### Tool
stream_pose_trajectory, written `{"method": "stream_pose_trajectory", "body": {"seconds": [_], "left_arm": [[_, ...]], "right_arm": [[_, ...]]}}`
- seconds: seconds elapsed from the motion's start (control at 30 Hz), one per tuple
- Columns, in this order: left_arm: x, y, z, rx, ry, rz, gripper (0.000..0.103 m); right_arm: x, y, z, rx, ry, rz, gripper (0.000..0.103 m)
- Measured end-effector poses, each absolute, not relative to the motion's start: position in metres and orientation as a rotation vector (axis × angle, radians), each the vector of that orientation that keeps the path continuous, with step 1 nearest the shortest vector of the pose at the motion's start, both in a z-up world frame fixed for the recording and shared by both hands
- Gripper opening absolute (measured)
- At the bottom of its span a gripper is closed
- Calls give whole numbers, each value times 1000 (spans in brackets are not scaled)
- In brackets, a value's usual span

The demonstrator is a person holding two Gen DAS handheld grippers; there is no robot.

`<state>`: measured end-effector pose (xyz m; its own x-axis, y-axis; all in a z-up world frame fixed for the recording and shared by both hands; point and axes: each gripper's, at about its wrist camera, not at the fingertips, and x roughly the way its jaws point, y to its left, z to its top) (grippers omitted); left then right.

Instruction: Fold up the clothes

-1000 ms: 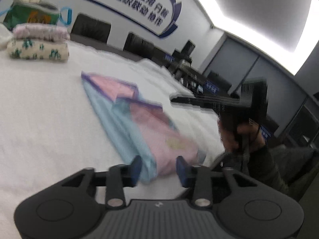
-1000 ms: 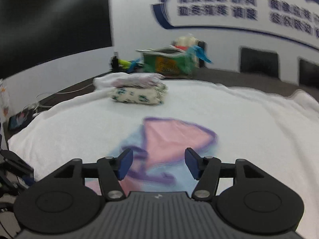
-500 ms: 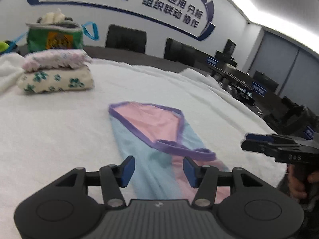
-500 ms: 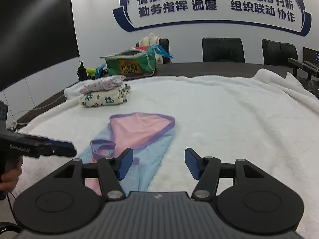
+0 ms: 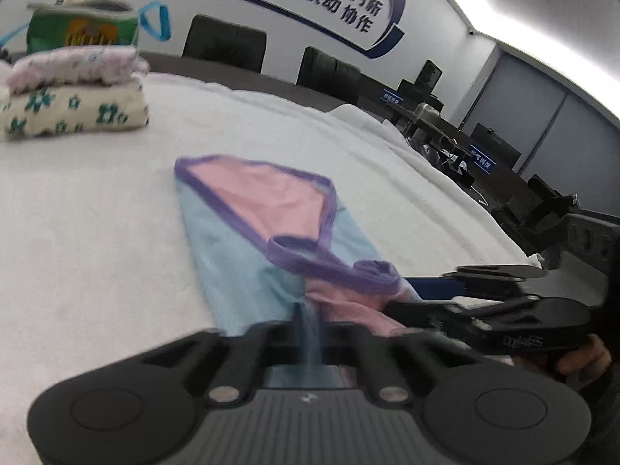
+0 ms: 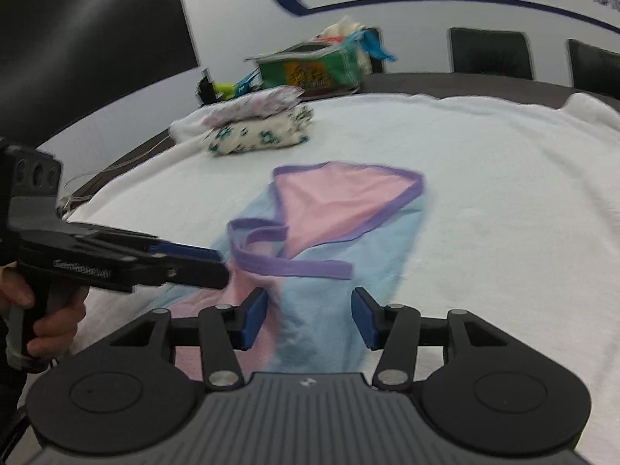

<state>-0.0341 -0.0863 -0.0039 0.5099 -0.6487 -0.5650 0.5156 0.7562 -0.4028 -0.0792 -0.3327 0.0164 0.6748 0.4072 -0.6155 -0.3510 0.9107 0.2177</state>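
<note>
A pink and light-blue garment with purple trim lies flat on the white towel. Its straps are folded over its middle. My left gripper has its blue pads pressed together on the garment's near hem. In the right wrist view the left gripper bites the pink corner from the left. My right gripper hovers over the blue near edge, jaws closing, with cloth lying between the pads but not pinched. The right gripper reaches in from the right in the left wrist view.
A stack of folded floral clothes sits at the far left of the towel. Behind it stands a green bag. Black chairs line the table's far side. A hand grips the left handle.
The left jaws went from open to shut on the garment's near hem. The right gripper dropped toward the near edge beside the left one, and its jaws narrowed.
</note>
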Motion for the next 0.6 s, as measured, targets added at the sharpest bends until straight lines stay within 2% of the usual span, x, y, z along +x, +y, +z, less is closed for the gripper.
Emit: {"method": "stream_pose_trajectory", "body": {"seconds": [0.03,0.17,0.23,0.3,0.37,0.43,0.53,0.6], "left_arm": [[-36,-82,-4,-207,749,-700,0],[-45,-63,6,-252,698,-685,0],[-45,-63,6,-230,696,-651,0],[-44,-69,2,-185,707,-617,0],[-49,-68,1,-182,699,-598,2],[-54,-63,2,-189,684,-581,18],[-72,-50,12,-194,638,-622,33],[-89,-47,19,-174,595,-679,38]], "right_arm": [[-74,-330,14,74,736,420,7],[-81,-322,36,34,617,460,8],[-72,-316,33,6,616,441,8],[-62,-310,28,-24,623,419,17],[-54,-299,14,-105,684,403,36],[-62,-299,14,-141,640,378,43],[-80,-316,29,-106,559,346,51],[-90,-329,37,-74,527,328,53]]}}
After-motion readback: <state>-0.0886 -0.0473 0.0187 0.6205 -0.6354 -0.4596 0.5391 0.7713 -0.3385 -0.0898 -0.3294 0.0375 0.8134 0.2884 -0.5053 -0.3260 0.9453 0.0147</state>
